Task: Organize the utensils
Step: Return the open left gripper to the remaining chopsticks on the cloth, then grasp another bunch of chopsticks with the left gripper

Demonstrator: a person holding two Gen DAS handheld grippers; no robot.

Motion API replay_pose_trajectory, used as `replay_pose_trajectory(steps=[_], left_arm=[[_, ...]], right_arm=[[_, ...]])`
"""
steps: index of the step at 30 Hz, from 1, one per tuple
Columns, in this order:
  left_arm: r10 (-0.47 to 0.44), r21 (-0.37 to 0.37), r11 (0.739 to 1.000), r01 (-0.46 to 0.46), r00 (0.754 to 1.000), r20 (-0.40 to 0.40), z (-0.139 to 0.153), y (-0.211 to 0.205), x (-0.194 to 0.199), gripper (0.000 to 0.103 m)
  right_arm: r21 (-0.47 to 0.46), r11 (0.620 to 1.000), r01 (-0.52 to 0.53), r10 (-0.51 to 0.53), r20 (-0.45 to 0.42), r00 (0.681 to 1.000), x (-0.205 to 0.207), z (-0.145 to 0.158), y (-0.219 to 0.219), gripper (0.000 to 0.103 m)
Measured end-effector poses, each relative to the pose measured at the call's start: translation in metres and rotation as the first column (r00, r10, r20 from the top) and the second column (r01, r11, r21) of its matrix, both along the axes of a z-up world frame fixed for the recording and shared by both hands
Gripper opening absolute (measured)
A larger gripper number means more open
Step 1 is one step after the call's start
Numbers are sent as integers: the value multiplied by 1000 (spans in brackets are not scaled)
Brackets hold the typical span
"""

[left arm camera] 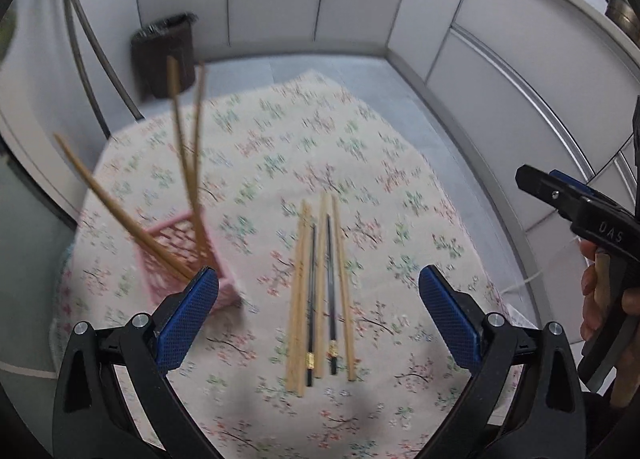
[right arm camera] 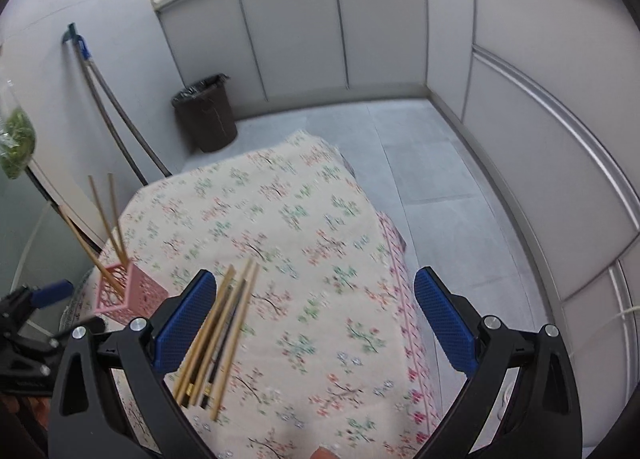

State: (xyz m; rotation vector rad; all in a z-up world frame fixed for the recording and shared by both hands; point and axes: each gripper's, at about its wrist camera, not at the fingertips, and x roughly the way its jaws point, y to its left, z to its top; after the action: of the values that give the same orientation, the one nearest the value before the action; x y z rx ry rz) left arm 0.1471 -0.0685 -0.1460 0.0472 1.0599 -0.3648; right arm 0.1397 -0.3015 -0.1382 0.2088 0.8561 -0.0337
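Note:
A pink lattice holder (left arm camera: 176, 259) stands on the floral tablecloth (left arm camera: 280, 147) and holds three wooden chopsticks (left arm camera: 188, 163) that lean out of it. Several wooden and two black chopsticks (left arm camera: 320, 291) lie side by side on the cloth. My left gripper (left arm camera: 320, 307) is open and empty, hovering above the lying chopsticks, its left pad near the holder. My right gripper (right arm camera: 316, 319) is open and empty above the cloth; the lying chopsticks (right arm camera: 218, 335) sit by its left pad, the holder (right arm camera: 128, 295) further left. The right gripper also shows in the left wrist view (left arm camera: 580, 219).
A dark bin (right arm camera: 206, 111) stands on the grey floor past the table. Mop handles (right arm camera: 108, 107) lean on the left wall. Grey cabinet panels (right arm camera: 520, 119) run along the back and right. The table's edge drops off at right (right arm camera: 404, 259).

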Motion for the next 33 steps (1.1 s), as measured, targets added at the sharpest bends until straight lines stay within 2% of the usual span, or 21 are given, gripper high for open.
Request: replay_pose_trajectory(steps=[5, 6, 8, 11, 14, 16, 19, 24, 33], left_arm=[[-11, -30, 1000, 9, 997, -79, -25, -22, 16, 93], [-16, -31, 999, 13, 996, -89, -31, -26, 20, 87], [-19, -30, 999, 16, 993, -118, -45, -34, 31, 65], [-11, -40, 999, 4, 987, -158, -64, -39, 49, 46], [4, 1, 1000, -4, 987, -158, -82, -47, 68, 16], [17, 51, 999, -10, 989, -145, -90, -51, 76, 10], [43, 124, 992, -27, 992, -122, -105, -55, 90, 6], [103, 162, 984, -79, 984, -144, -127, -45, 111, 6], [135, 178, 979, -103, 975, -177, -149, -41, 123, 5]], right_arm=[[5, 999, 39, -38, -74, 997, 5, -19, -23, 97], [7, 999, 45, -44, -84, 995, 6, -23, -27, 96], [15, 998, 59, -57, -106, 993, 9, -30, -35, 96], [38, 996, 76, -70, -127, 989, 13, -39, -45, 96], [57, 994, 89, -80, -148, 986, 17, -46, -51, 96], [67, 994, 91, -80, -162, 984, 20, -51, -54, 96], [68, 994, 85, -73, -173, 982, 24, -55, -54, 96], [65, 996, 59, -46, -187, 981, 30, -61, -50, 96], [62, 998, 31, -18, -196, 980, 38, -67, -44, 96]])
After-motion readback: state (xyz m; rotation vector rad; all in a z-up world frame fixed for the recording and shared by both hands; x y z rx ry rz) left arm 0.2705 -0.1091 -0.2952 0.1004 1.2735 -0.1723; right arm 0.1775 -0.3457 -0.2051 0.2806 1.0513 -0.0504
